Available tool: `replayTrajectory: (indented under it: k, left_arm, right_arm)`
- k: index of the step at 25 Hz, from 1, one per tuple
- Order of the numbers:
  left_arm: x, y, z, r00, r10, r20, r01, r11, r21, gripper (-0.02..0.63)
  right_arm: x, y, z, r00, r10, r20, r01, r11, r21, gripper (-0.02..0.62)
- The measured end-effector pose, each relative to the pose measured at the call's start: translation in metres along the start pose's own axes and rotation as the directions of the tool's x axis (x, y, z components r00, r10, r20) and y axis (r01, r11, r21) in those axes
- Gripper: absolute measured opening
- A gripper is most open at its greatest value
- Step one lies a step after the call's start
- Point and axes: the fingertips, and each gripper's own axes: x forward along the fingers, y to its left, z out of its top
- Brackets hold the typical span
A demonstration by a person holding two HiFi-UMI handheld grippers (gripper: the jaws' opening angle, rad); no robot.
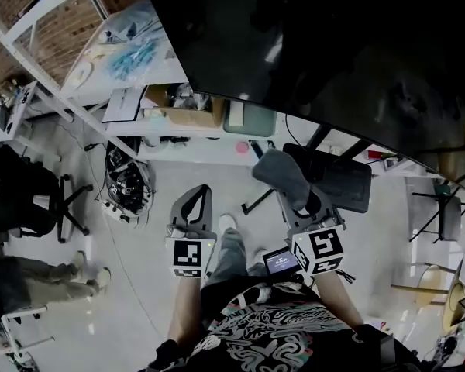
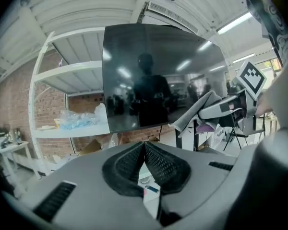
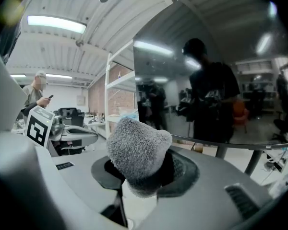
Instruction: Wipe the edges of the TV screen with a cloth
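Near the TV screen's [image 1: 333, 45] lower edge, the right gripper [image 1: 302, 202] clamps a grey cloth [image 3: 137, 152], while the left gripper [image 2: 144, 146] sits closed and empty.

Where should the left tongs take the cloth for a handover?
Probably the free bunched end of the grey cloth, which sticks out beyond the right tongs clamping its base. Come from the left, across that end; the left tongs are shut and must open first.

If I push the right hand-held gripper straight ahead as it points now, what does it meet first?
Probably the TV screen, near its lower edge; the grey cloth clamped in the right hand-held gripper would touch before the jaws. Nothing shows between them, though depth is unclear.
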Motion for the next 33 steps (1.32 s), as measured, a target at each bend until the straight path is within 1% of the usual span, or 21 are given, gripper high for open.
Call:
replayTrajectory:
  k: [3, 4, 8, 13, 15, 18, 20, 23, 25, 27, 33]
  left_arm:
    - [-0.024, -0.011, 0.020, 0.996, 0.012, 0.090, -0.011, 1.000, -0.018, 0.018]
    - [-0.032, -0.011, 0.023, 0.995, 0.016, 0.100, -0.014, 1.000, -0.022, 0.018]
    - [-0.055, -0.004, 0.026, 0.999, 0.005, 0.051, -0.005, 1.000, -0.006, 0.018]
    - [-0.068, 0.005, 0.032, 0.998, -0.015, 0.055, 0.016, 1.000, -0.004, 0.018]
    - [-0.079, 0.007, 0.034, 0.998, -0.021, 0.059, 0.021, 1.000, -0.009, 0.018]
    - [-0.086, 0.011, 0.039, 0.998, -0.024, 0.064, 0.024, 1.000, -0.004, 0.018]
    - [-0.089, 0.014, 0.041, 0.996, -0.036, 0.076, 0.038, 0.999, -0.018, 0.018]
    - [-0.089, 0.018, 0.044, 0.991, -0.069, 0.111, 0.075, 0.996, -0.045, 0.018]
    - [-0.088, 0.016, 0.048, 0.989, -0.086, 0.119, 0.090, 0.996, -0.028, 0.018]
    - [-0.091, 0.015, 0.051, 0.988, -0.094, 0.122, 0.097, 0.995, -0.017, 0.018]
    - [-0.084, 0.031, 0.046, 0.989, -0.093, 0.117, 0.096, 0.995, -0.021, 0.018]
  right_arm:
    - [-0.024, 0.009, 0.000, 1.000, 0.002, 0.008, -0.002, 1.000, 0.010, 0.166]
    - [-0.029, 0.015, 0.000, 1.000, 0.006, 0.010, -0.006, 1.000, 0.018, 0.164]
    - [-0.037, 0.040, 0.008, 1.000, 0.007, 0.021, -0.008, 1.000, 0.024, 0.158]
    - [-0.042, 0.060, 0.025, 0.999, -0.005, 0.037, 0.003, 0.998, 0.055, 0.155]
    - [-0.048, 0.070, 0.031, 0.999, -0.004, 0.044, 0.002, 0.999, 0.050, 0.155]
    - [-0.052, 0.083, 0.045, 0.998, 0.027, 0.060, -0.031, 0.998, 0.061, 0.155]
    - [-0.051, 0.092, 0.054, 0.996, 0.043, 0.075, -0.047, 0.997, 0.058, 0.155]
    - [-0.042, 0.102, 0.052, 0.996, 0.056, 0.066, -0.059, 0.997, 0.046, 0.155]
    - [-0.040, 0.106, 0.048, 0.997, 0.062, 0.052, -0.064, 0.997, 0.050, 0.155]
    - [-0.041, 0.111, 0.046, 0.997, 0.066, 0.046, -0.068, 0.996, 0.050, 0.155]
    - [-0.025, 0.120, 0.045, 0.996, 0.082, 0.040, -0.085, 0.995, 0.056, 0.155]
